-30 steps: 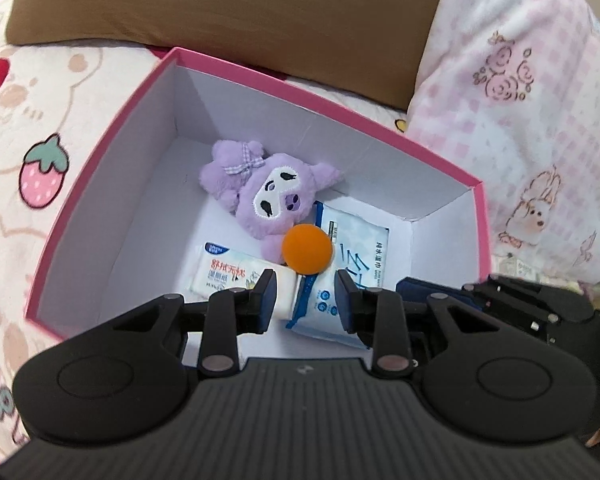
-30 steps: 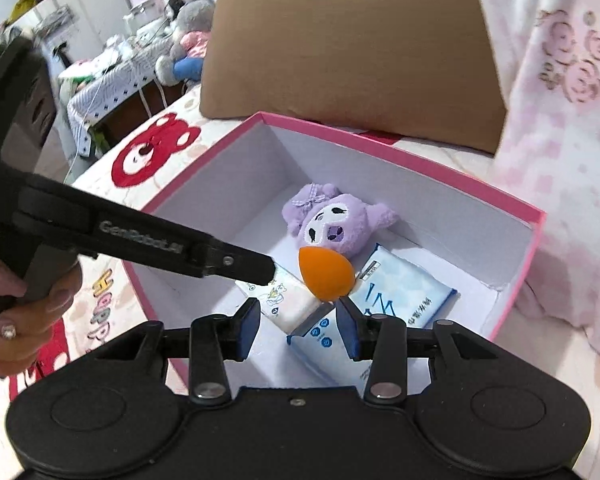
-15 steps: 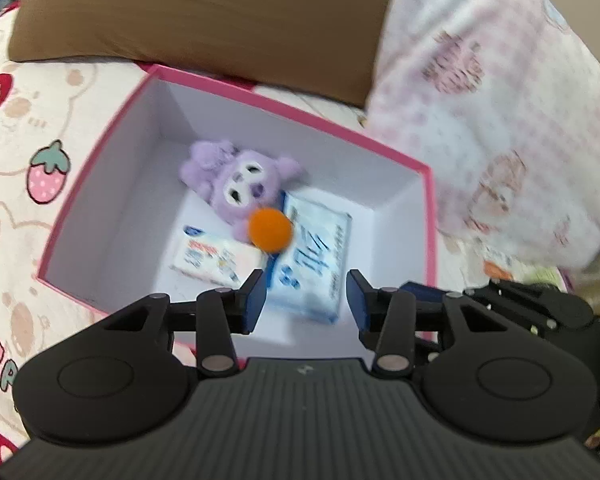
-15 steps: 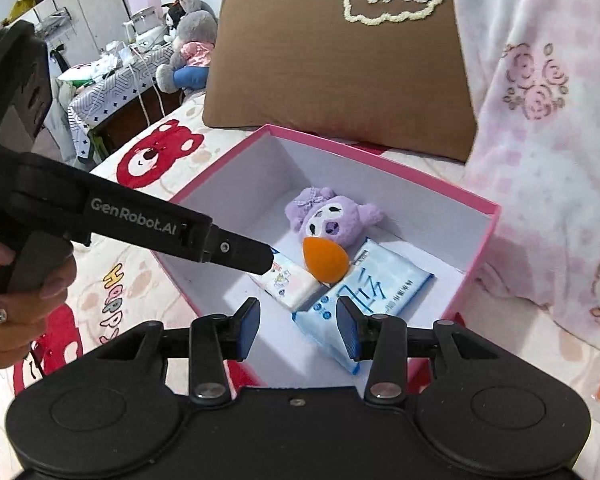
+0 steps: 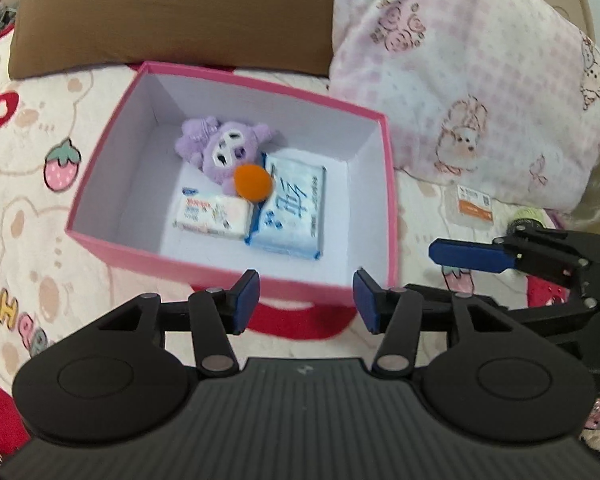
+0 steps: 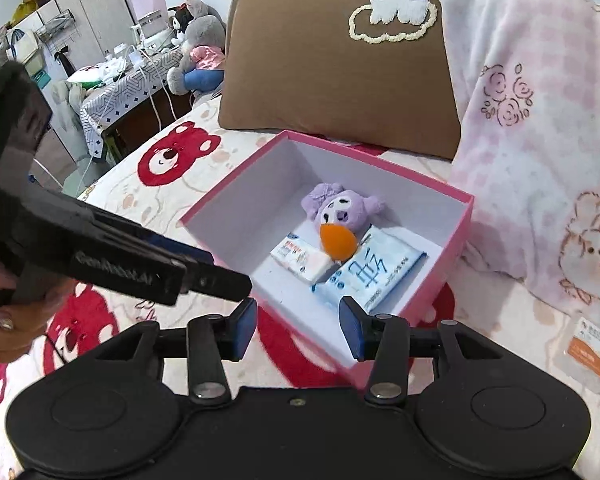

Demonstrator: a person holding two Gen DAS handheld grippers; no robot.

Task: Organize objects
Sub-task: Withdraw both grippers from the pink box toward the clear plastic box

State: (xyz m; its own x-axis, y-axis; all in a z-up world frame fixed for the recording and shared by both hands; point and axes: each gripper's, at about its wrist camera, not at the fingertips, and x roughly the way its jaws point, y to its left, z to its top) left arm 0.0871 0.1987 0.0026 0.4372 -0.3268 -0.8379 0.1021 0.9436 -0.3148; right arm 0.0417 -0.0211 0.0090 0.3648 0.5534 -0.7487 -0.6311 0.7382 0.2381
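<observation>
A pink box (image 5: pixel 111 240) (image 6: pixel 456 236) with a white inside sits on the bed. In it lie a purple plush toy (image 5: pixel 223 148) (image 6: pixel 342 208), an orange makeup sponge (image 5: pixel 253 183) (image 6: pixel 337 241), a small white tissue pack (image 5: pixel 211 216) (image 6: pixel 300 257) and a blue wipes pack (image 5: pixel 289 208) (image 6: pixel 370 272). My left gripper (image 5: pixel 306 300) is open and empty, just short of the box's near wall. My right gripper (image 6: pixel 297 328) is open and empty, near the box's front corner. It shows in the left wrist view (image 5: pixel 472 258), to the right of the box.
A brown pillow (image 5: pixel 171 12) (image 6: pixel 340 80) and a pink checked blanket (image 5: pixel 472 72) (image 6: pixel 540 128) lie behind and right of the box. A small orange-and-white packet (image 5: pixel 474 208) (image 6: pixel 592 354) lies on the bedsheet to the right. A cluttered table (image 6: pixel 127 84) stands far left.
Both grippers have drawn back and up from the box, so it looks smaller and farther. Both jaws have opened wider. The things in the box have not moved.
</observation>
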